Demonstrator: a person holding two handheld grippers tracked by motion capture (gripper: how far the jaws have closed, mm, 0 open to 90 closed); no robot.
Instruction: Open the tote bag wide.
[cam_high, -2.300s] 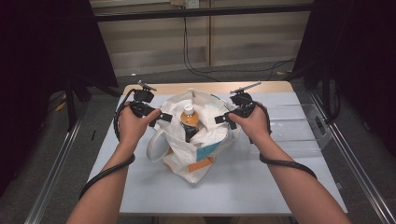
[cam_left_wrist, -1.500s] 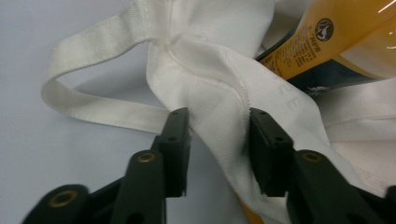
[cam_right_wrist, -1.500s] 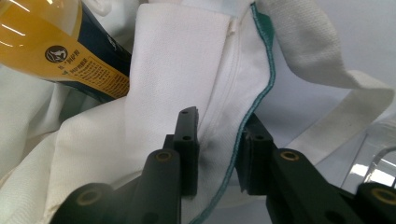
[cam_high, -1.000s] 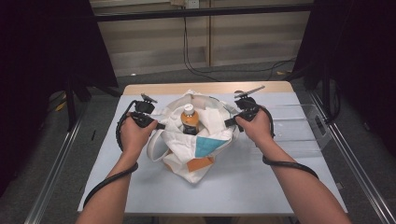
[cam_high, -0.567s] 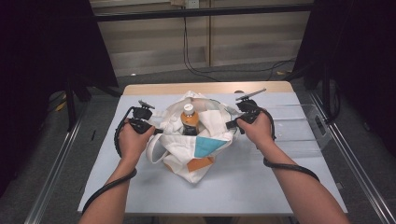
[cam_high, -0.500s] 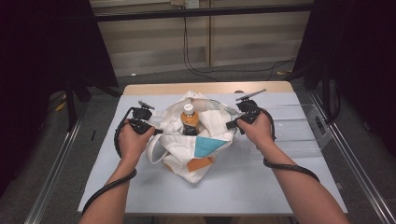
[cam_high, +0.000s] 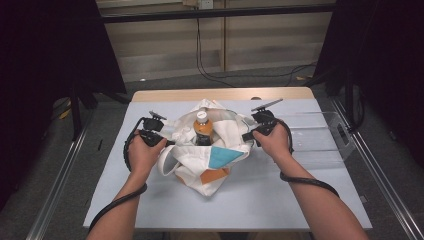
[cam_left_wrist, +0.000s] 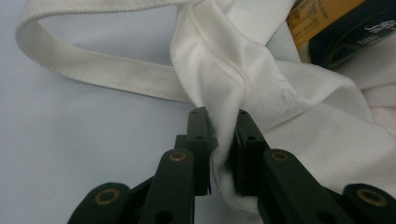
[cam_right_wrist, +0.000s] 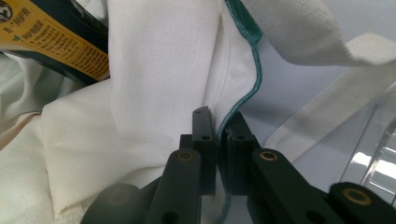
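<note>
Person is spreading a white cloth tote bag (cam_high: 207, 160) open on the desk (cam_high: 280, 200), one gripper per side, bottle (cam_high: 202, 127) standing upright inside between them. Left gripper (cam_left_wrist: 223, 135) is clamping a bunched fold of the bag's rim cloth, jaws pressed on the fabric with the fold running up out of the tips; a white carry strap (cam_left_wrist: 93, 70) is lying loose on the desk up and to the left of those jaws. Right gripper (cam_right_wrist: 219, 128) is pinching the opposite rim, jaws nearly together on the thin green-stitched hem (cam_right_wrist: 254, 56), which is coming straight out above the tips. Bottle label, yellow and dark, is showing beyond both sets of jaws: upper right of the left jaws, upper left of the right jaws. So the bag mouth is sitting between the two grips and the bottle in the middle of it. Pulling apart like this is likely keeping the opening wide around the bottle, either for settling it in or clearing cloth from it; can't tell which. A clear plastic tray (cam_high: 320, 135) is sitting just beyond the right hand (cam_high: 272, 142), not touched. Left hand (cam_high: 142, 152) is resting low at the desk.
</note>
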